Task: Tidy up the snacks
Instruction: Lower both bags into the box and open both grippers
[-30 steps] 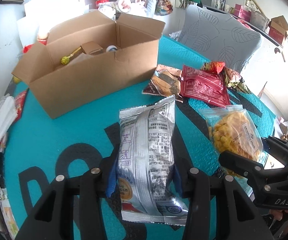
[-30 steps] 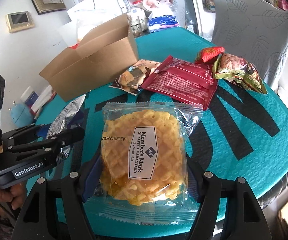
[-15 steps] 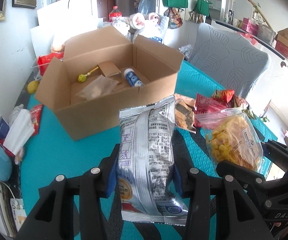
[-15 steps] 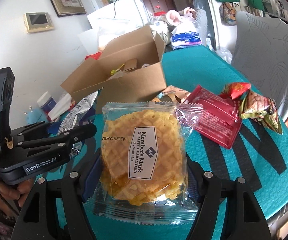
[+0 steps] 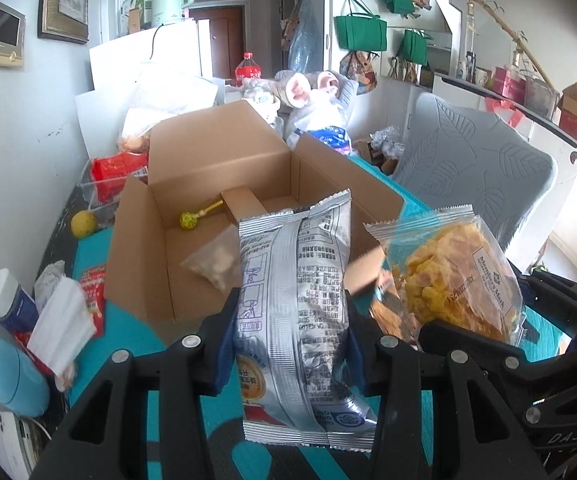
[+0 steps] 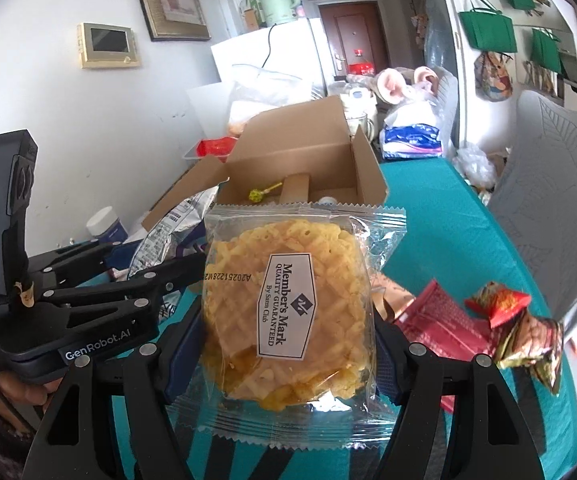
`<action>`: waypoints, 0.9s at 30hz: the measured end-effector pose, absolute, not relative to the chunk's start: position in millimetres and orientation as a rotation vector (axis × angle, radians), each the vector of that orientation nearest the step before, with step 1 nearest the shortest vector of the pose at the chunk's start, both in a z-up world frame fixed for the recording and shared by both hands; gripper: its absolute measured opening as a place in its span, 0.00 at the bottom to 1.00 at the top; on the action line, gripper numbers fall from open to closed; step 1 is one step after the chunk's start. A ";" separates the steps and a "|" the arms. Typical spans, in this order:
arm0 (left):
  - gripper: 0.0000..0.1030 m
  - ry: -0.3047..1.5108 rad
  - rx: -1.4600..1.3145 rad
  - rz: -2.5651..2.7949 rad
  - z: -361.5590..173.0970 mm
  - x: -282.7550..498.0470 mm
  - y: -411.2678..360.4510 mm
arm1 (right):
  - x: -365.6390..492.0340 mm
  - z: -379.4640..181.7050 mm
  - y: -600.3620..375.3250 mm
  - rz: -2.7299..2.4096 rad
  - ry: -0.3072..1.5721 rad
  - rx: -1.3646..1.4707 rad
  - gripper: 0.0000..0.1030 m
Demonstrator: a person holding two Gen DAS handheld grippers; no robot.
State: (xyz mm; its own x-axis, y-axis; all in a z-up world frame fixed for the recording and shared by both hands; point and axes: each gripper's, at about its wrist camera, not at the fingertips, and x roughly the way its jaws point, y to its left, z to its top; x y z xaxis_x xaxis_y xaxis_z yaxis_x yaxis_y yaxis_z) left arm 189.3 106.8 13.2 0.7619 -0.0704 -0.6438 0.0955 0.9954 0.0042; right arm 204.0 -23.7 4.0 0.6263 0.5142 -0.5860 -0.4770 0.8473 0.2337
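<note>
Left gripper [image 5: 288, 344] pinching silver snack bag [image 5: 294, 296] upright at frame centre, cardboard box [image 5: 192, 216] open just ahead toward upper left; right gripper [image 6: 288, 344] clamping clear yellow snack pack [image 6: 288, 300], box farther off, upper centre.

Bright daylight floods in from the right of both fisheye frames, blowing out the lower right edge. Glare streaks the crinkled silver foil snack bag [image 5: 294, 312] and the clear plastic packet of yellow crisps [image 6: 288, 312]. Straight lines bow near the dark, vignetted corners.
</note>
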 end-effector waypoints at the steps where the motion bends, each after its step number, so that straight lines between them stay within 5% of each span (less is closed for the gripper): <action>1: 0.44 0.692 0.039 -0.089 15.4 193.6 108.4 | 208.6 5.8 -22.4 0.572 0.687 0.057 0.70; 27: 0.44 0.563 0.009 0.050 47.3 320.0 157.1 | 341.6 40.2 35.1 0.610 0.613 0.016 0.70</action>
State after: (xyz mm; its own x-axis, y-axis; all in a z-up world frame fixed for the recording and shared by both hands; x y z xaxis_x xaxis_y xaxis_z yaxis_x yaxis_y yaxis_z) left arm 320.0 157.1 47.3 0.8443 0.0502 -0.5335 -0.0451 0.9987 0.0225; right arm 341.6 35.1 40.2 0.6488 0.5414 -0.5347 -0.5324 0.8250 0.1893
